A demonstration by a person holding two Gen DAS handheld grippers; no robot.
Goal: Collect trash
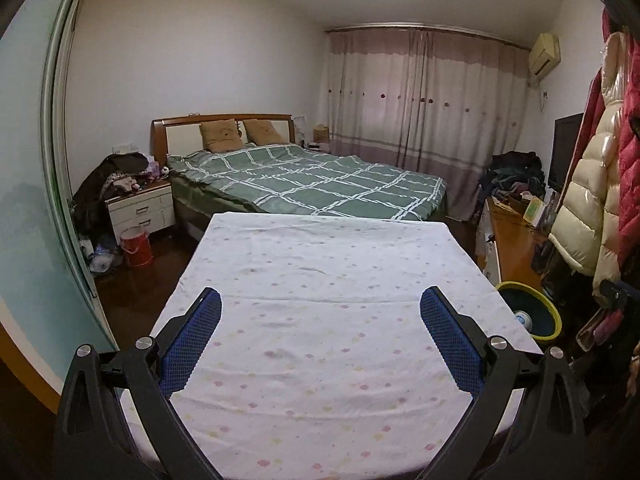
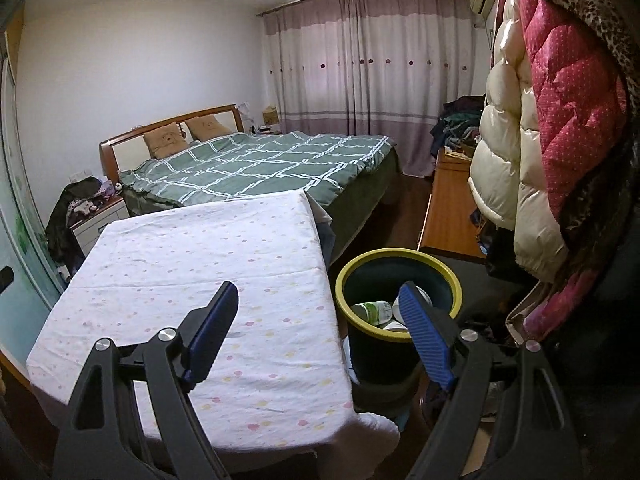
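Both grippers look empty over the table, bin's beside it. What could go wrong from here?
1. The bin already holds cups and a bottle; another drop might bounce out.
2. The tablecloth lies loose and wrinkled; open right gripper or left gripper fingers could snag it.

The right gripper (image 2: 320, 300) hangs with its jaws wide apart and nothing between them, over the edge of a table covered by a dotted white cloth (image 2: 192, 264). Just beside the table stands a dark bin (image 2: 400, 268) with a yellow rim, holding a green-and-white bottle (image 2: 374, 312) and white cups (image 2: 394, 325).
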